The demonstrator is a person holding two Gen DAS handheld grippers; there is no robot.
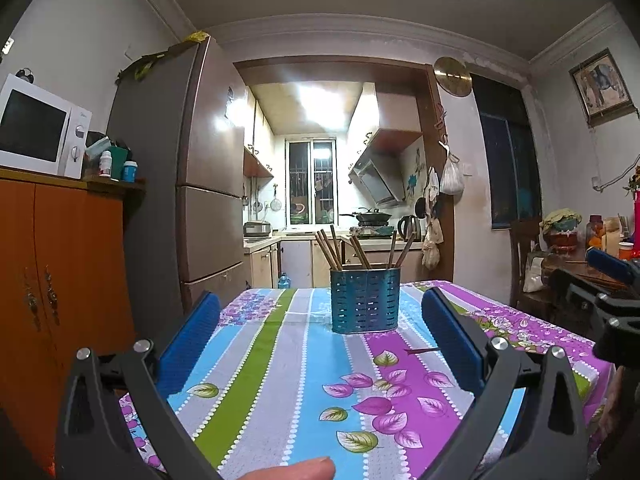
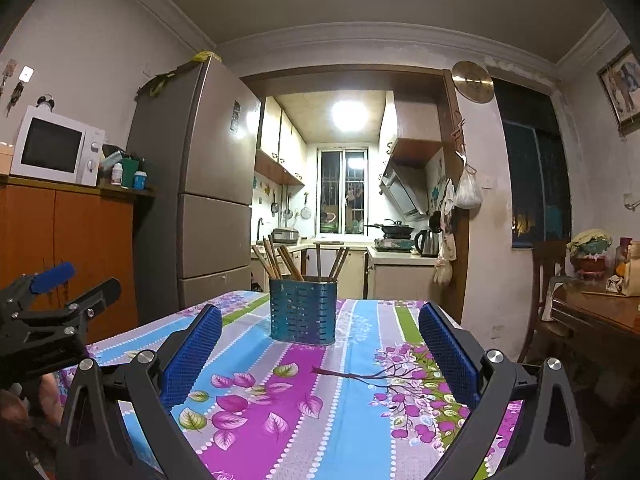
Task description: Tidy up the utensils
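Left wrist: chopsticks (image 1: 332, 249) upright in holder (image 1: 365, 300) (blue).

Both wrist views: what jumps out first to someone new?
The blue perforated holder full of wooden chopsticks, standing upright mid-table on the loud striped floral tablecloth. Both tools, left and right, are open, empty and short of it. Behind lie a lit kitchen and a tall fridge at left.

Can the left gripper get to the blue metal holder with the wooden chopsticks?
Probably yes. The left gripper is open and faces the blue perforated metal holder straight on, with only bare flowered tablecloth between them.
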